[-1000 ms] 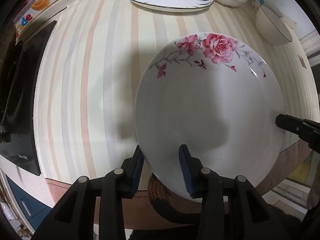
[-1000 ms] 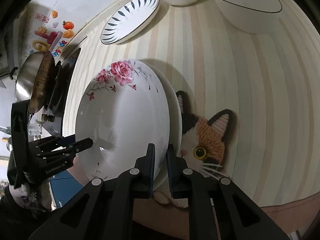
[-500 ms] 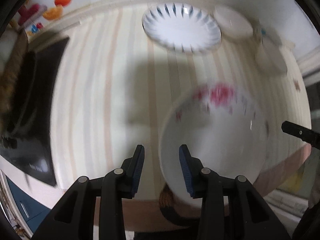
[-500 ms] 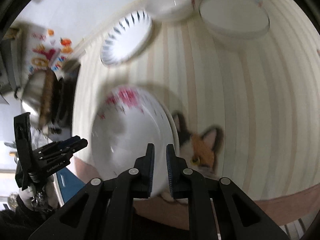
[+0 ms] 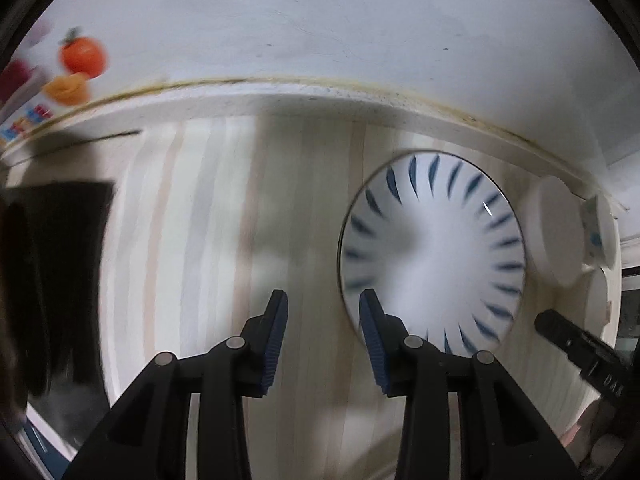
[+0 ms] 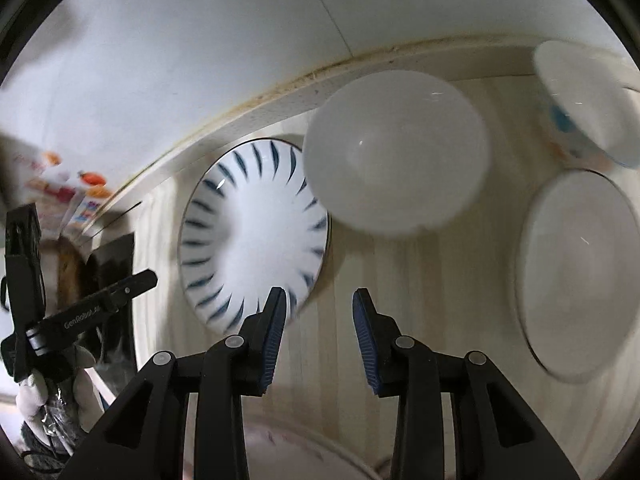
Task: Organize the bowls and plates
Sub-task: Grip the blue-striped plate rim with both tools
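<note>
"GenRobot" in white on the left gripper (image 6: 72, 316), blurred letters on wall stickers (image 5: 28, 120) unreadable, "DAS"-like marks on the right gripper (image 5: 580, 354)

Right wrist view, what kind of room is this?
Probably a home kitchen counter: a blue-striped plate and white bowls sit on a striped countertop against a white wall, with a dark stovetop beside them.

Both wrist views look down, sharing the striped plate (image 5: 432, 256).

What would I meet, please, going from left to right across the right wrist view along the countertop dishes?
Blue-striped plate → plain white bowl → large white bowl at the right edge. The tilted bowl with blue marks sits above that last one, so I leave it unordered.
</note>
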Motion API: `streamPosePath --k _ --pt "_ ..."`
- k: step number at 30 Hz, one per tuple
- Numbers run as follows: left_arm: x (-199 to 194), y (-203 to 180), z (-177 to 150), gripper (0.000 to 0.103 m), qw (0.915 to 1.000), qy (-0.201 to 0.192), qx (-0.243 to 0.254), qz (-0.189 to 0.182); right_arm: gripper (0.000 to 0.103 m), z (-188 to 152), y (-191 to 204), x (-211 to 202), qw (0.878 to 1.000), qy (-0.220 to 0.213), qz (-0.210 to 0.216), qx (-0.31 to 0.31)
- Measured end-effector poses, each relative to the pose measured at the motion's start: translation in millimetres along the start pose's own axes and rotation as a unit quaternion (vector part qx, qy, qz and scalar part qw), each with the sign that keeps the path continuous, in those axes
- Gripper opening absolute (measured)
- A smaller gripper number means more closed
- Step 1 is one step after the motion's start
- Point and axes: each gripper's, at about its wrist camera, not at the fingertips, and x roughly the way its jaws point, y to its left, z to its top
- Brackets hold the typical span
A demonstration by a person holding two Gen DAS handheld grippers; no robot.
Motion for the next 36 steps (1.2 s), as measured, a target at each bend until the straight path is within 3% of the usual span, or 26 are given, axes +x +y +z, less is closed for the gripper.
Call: streamPosePath --k 9,10,11,13,18,32,36 --pt "49 -19 33 0.035 0.9981 0.041 0.046 0.003 0.037 20 -1 45 1.0 0.013 -0.005 0.024" --pt "51 -21 35 0.035 0.9979 0.04 0.05 -0.007 0.035 20 0 48 1.0 0.013 -0.006 0.023" --pt "52 -22 35 0.035 0.9978 0.04 0.052 -0.01 0.025 19 1 51 1.0 0.01 -0.009 0.022" --pt "51 -27 36 0.026 0.9974 0.037 0.06 -0.014 0.015 20 3 55 1.0 0.006 -0.022 0.014" --pt "46 -35 24 0.025 0.9968 0.023 0.076 0.001 0.011 16 3 57 1.0 -0.006 -0.03 0.003" --pt "-31 -29 -45 0.025 0.9971 -0.034 0.068 -0.004 0.011 -17 17 13 0.999 -0.024 -0.004 -0.034" --pt "-58 -28 -48 0.025 0.9966 -0.05 0.066 -0.009 0.011 -34 21 -12 0.998 -0.033 0.006 -0.049"
